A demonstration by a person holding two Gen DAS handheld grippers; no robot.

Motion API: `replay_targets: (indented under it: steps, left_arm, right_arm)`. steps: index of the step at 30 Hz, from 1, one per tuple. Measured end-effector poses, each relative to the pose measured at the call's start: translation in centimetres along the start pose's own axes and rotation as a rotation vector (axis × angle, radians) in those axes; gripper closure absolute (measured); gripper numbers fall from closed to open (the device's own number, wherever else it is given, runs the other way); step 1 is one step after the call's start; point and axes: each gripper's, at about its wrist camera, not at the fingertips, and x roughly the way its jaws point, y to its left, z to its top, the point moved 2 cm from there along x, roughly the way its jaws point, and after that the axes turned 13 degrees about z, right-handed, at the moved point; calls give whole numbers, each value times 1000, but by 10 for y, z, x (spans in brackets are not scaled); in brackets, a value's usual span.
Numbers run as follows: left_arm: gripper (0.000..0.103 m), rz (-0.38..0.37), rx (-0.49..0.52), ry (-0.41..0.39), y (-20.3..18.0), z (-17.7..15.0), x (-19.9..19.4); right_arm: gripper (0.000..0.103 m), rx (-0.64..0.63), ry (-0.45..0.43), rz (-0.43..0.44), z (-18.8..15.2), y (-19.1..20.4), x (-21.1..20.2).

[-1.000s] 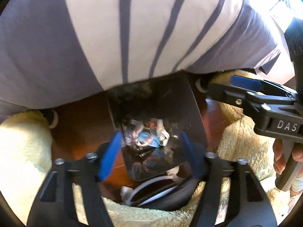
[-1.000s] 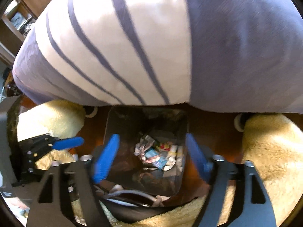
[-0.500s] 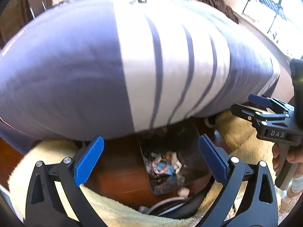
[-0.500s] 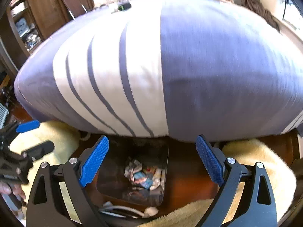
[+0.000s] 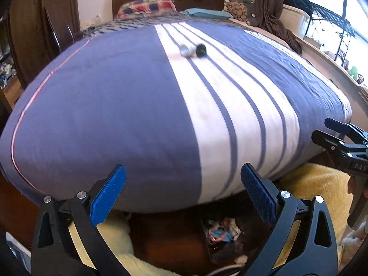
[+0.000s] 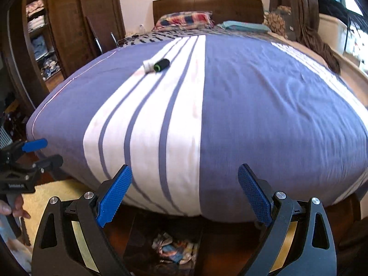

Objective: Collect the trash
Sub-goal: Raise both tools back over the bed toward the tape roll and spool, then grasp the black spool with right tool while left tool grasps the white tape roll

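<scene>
Two claws, both with jaws spread wide and nothing between them. Left claw (image 5: pixel 182 195) has just been opening; a second ago its blue pads sat close over the bin, now they stand far apart. Right claw (image 6: pixel 184 194) likewise gapes empty. Both views have tilted up: earlier the frames were filled by the bedspread's hanging edge and the bin, now the whole bed (image 6: pixel 264 105) shows to the headboard. Bin (image 5: pixel 214 250) sits on the wood floor below the bed's foot, crumpled wrappers (image 5: pixel 222 230) inside it, at the bottom of each view. New in sight: a small white and black-green bottle (image 6: pixel 156 65) lying on the white stripe, far up the bed. Cream rug (image 5: pixel 310 184) flanks the bin.
</scene>
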Motion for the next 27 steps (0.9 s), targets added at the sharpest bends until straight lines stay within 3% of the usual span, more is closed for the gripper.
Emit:
replay_targets:
  steps: [12,18,27]
  left_arm:
    - [8,44,-11,-44,16,72,32]
    - [8,47,-6,-44,17,104,62]
    - [8,49,8,-9,11,137,113]
  right_arm:
    - [9,-44,-31,-14,65,-1,27]
    - [9,-56,-28,-14,102,-5,62]
    - [11,10,29,-2,162,-16,150]
